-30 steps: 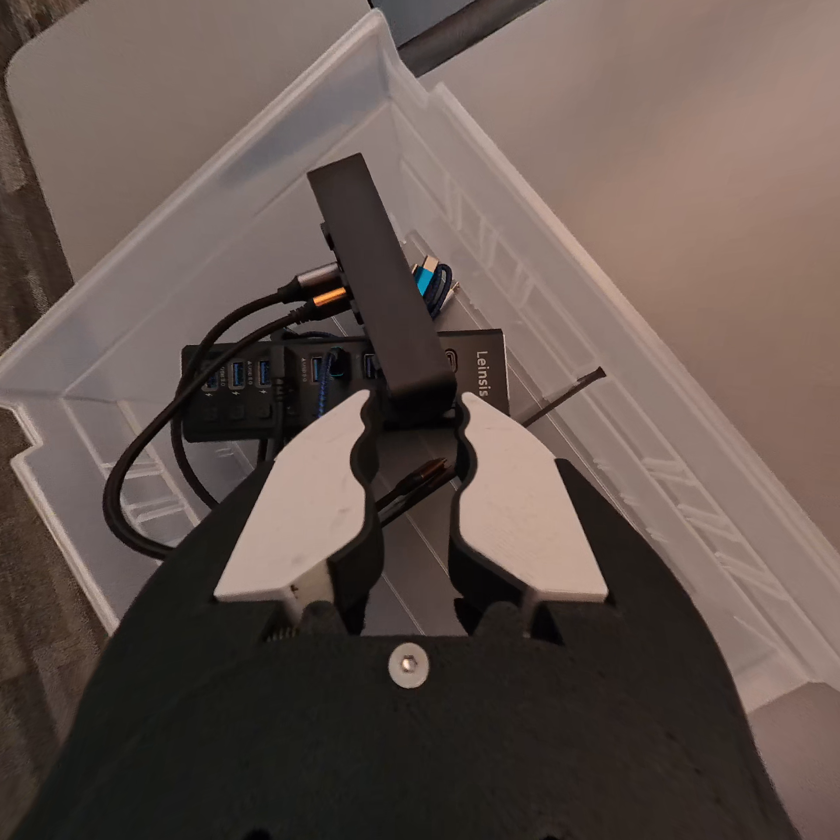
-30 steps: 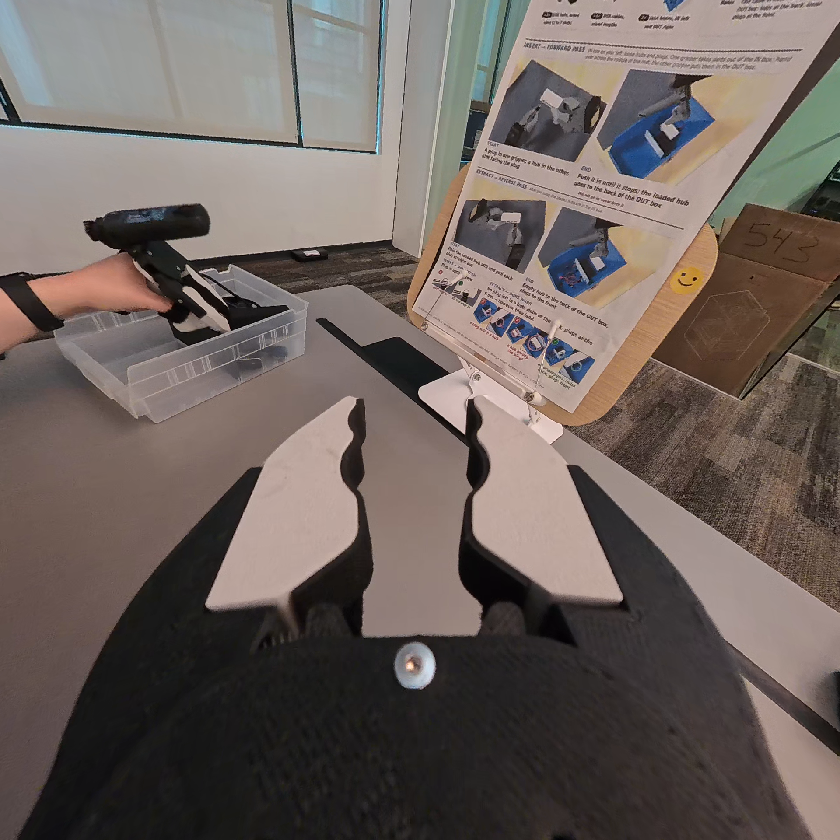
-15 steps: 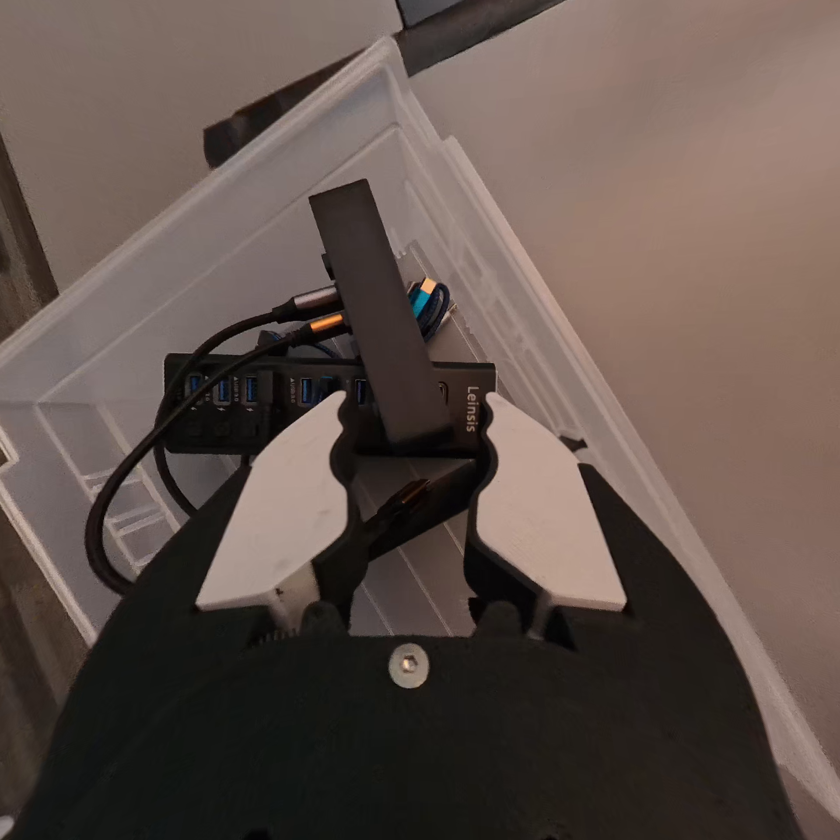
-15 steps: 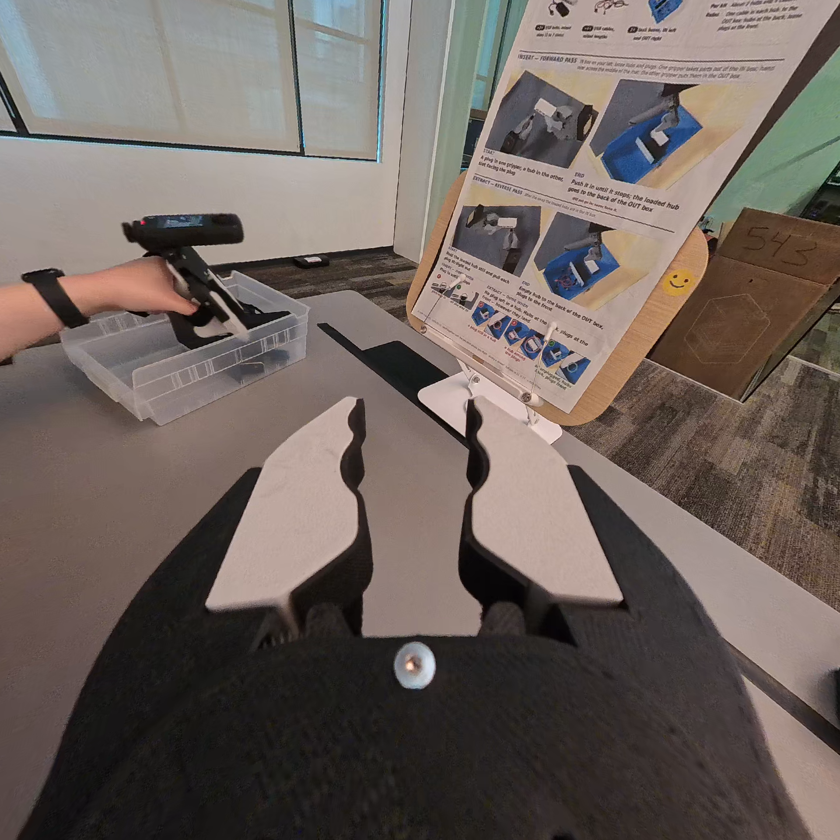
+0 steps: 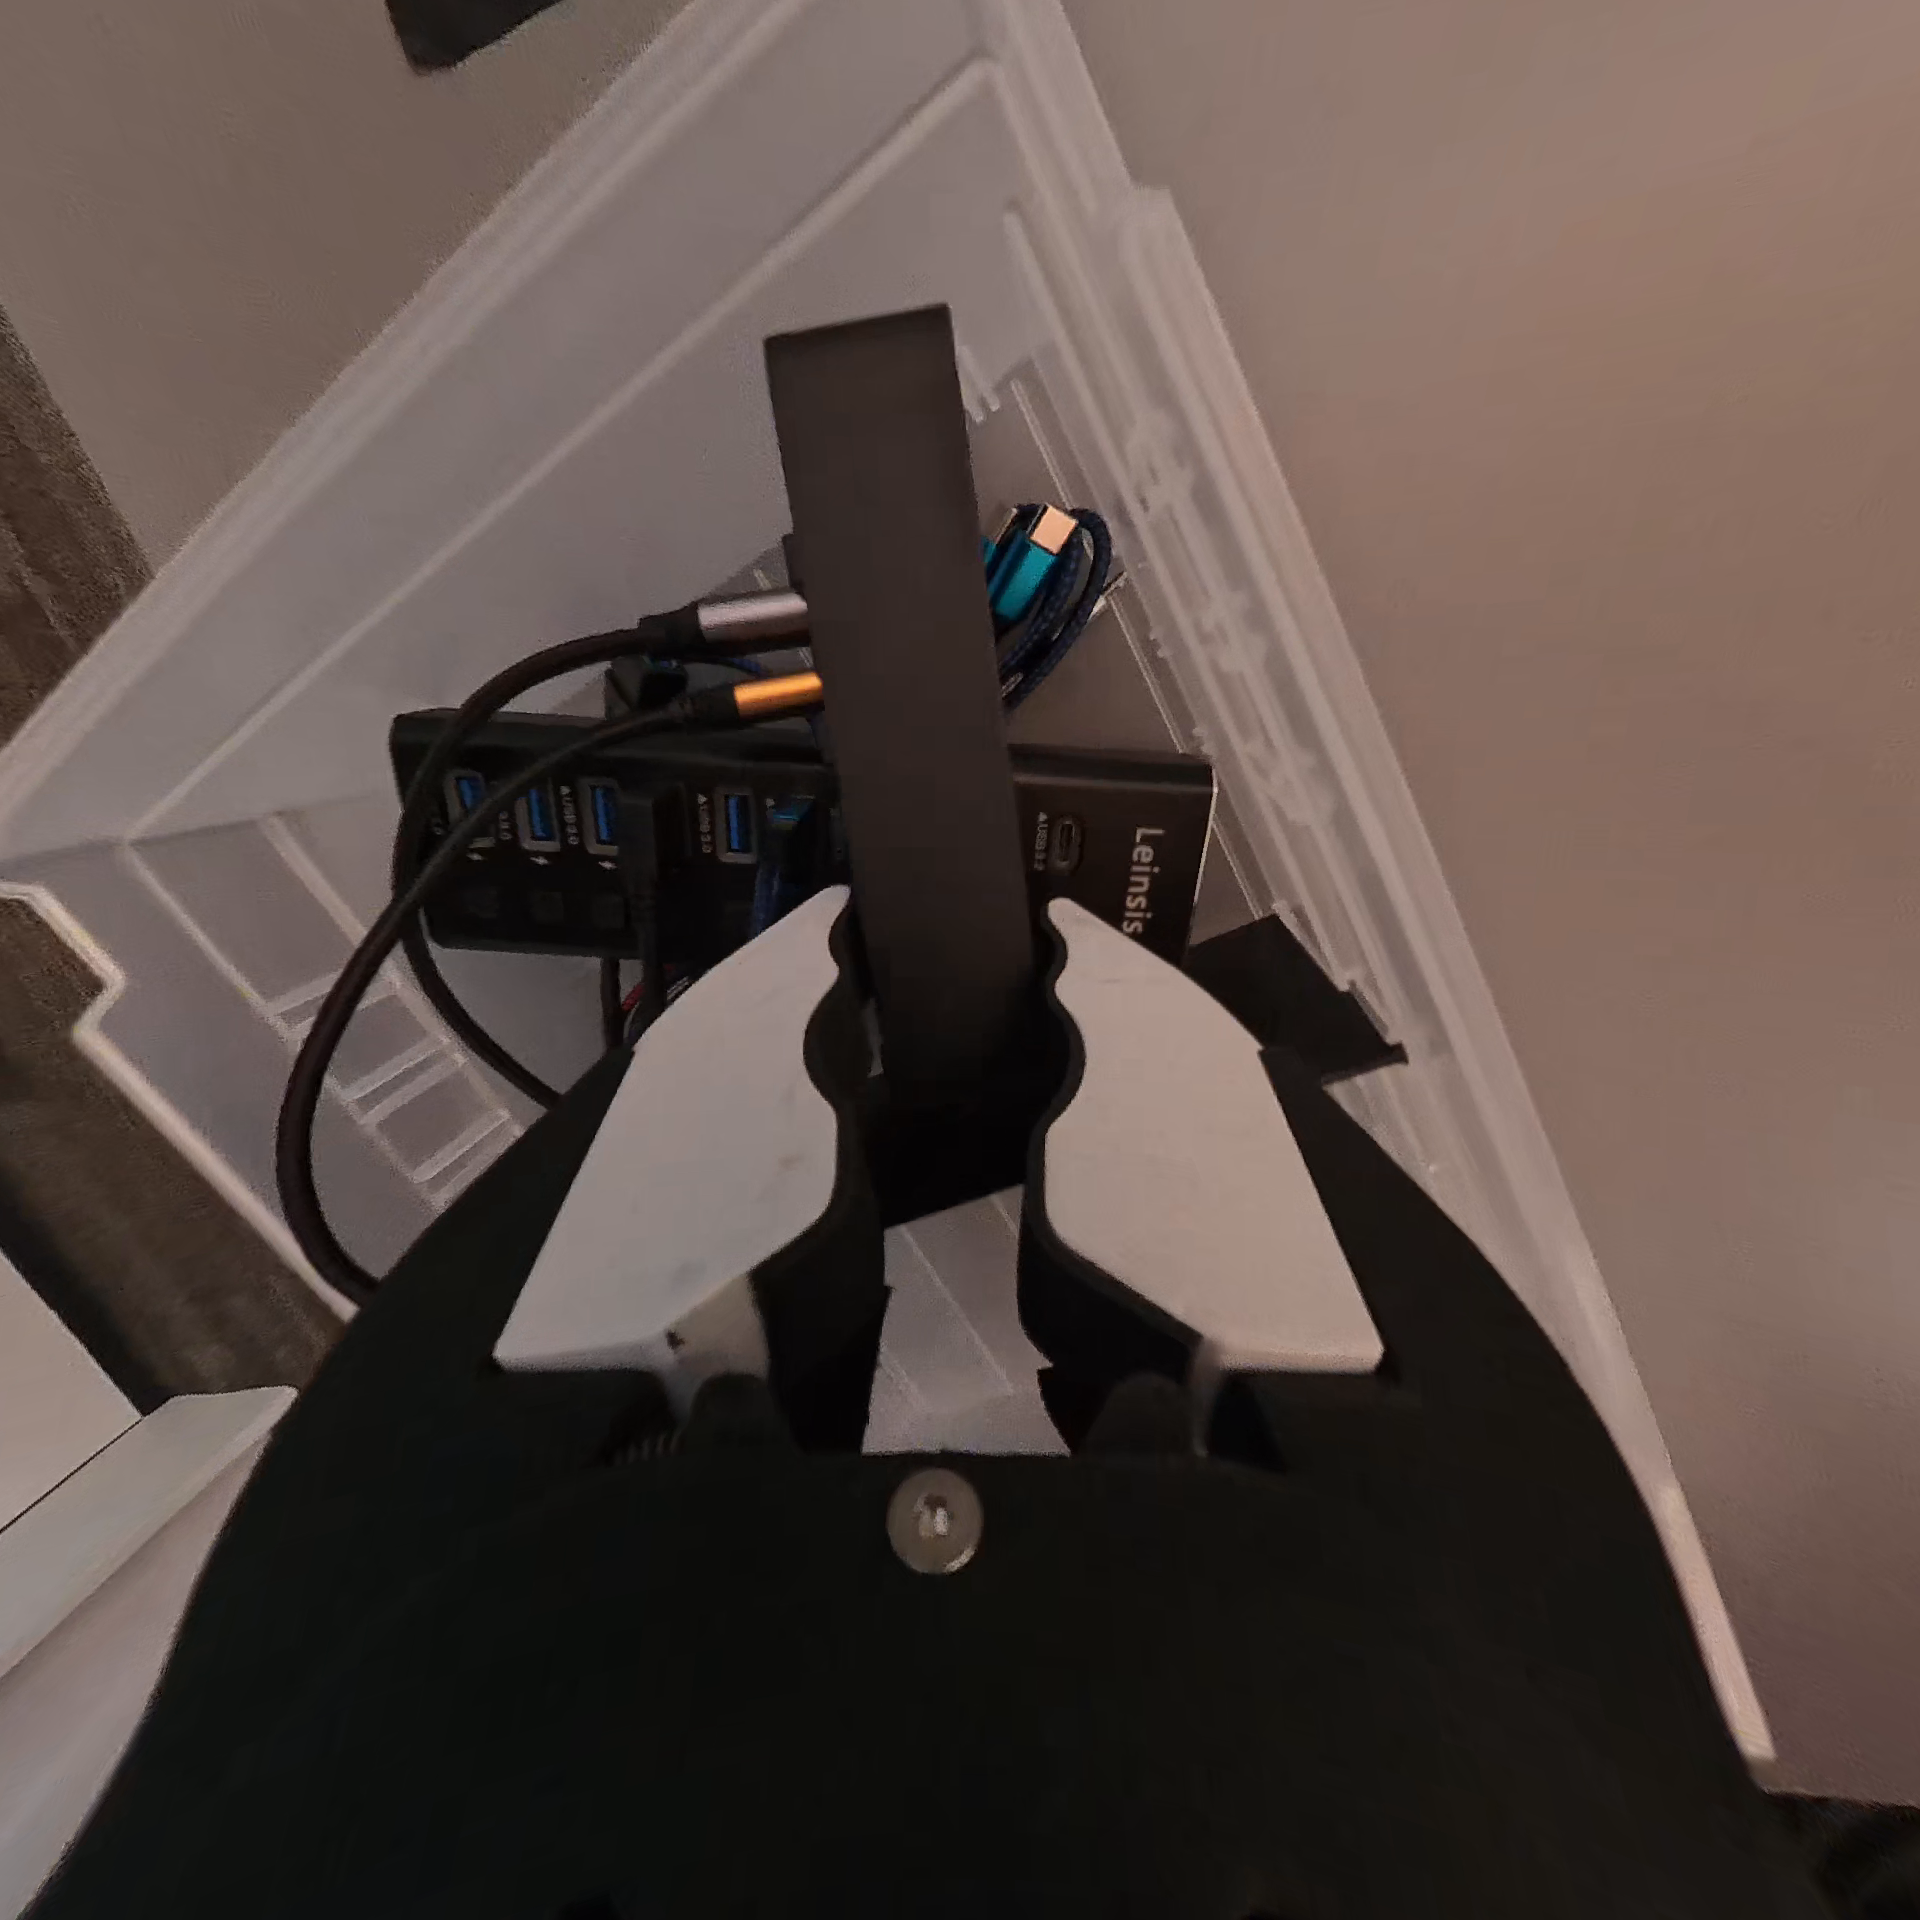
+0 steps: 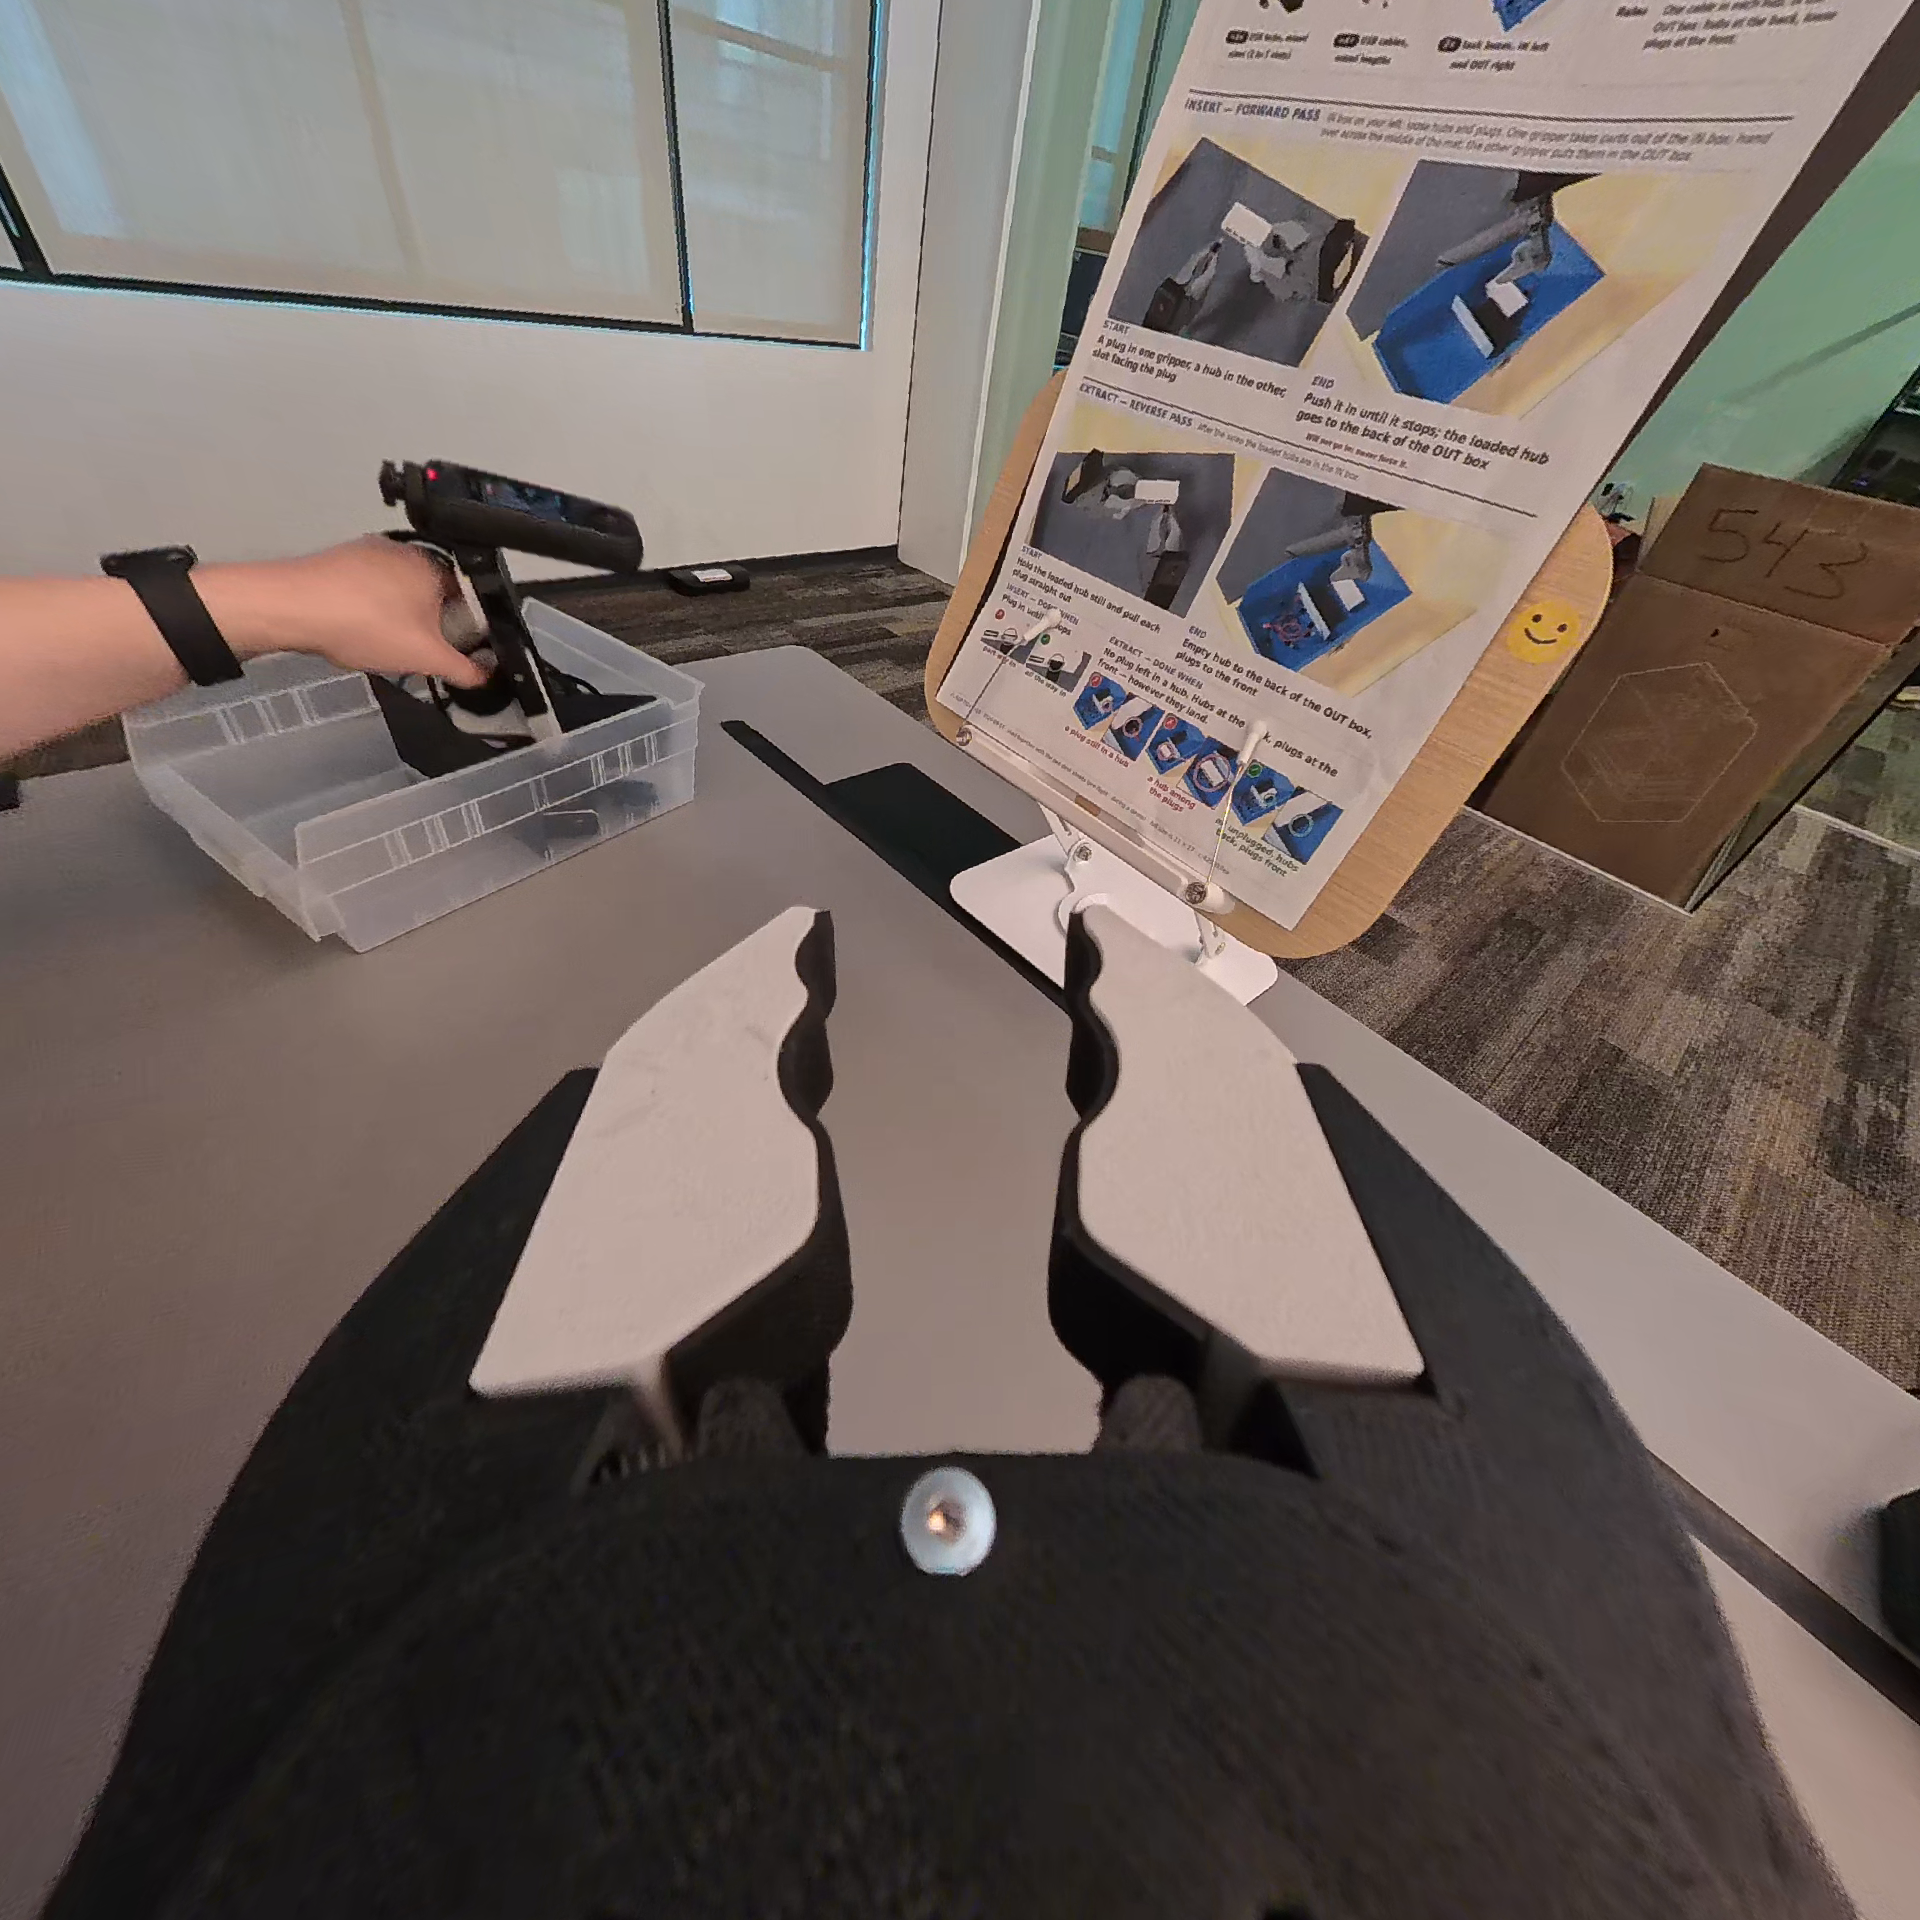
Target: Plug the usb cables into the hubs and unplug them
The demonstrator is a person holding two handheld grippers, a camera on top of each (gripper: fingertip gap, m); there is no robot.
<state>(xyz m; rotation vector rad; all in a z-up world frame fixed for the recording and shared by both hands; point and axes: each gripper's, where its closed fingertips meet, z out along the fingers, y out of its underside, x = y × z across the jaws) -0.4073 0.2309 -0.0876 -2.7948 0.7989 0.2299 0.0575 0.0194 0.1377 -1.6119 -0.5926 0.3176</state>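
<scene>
In the left wrist view, my left gripper (image 5: pixel 940 914) is shut on the near end of a long black USB hub (image 5: pixel 883 623), which stands tilted up inside a clear plastic bin (image 5: pixel 520 416). A silver plug (image 5: pixel 748 620) and a gold plug (image 5: pixel 779 694) with black cables sit in the hub's left side. A second black hub (image 5: pixel 1122 831) with blue ports lies flat under it. A blue braided cable (image 5: pixel 1039 582) lies behind. My right gripper (image 6: pixel 945 935) is open and empty above the grey table (image 6: pixel 312 1091).
In the right wrist view the bin (image 6: pixel 468 842) sits at the far left of the table with a hand (image 6: pixel 364 613) holding the left gripper in it. An instruction board (image 6: pixel 1351 468) on a white stand is at the right; a cardboard box (image 6: pixel 1714 675) is on the floor beyond. About 55 centimeters separates my left fingertips from my right.
My left gripper opened, slid forward along the black hub and closed on its near end deeper between the fingers. The right gripper has stayed open and nearly still.
</scene>
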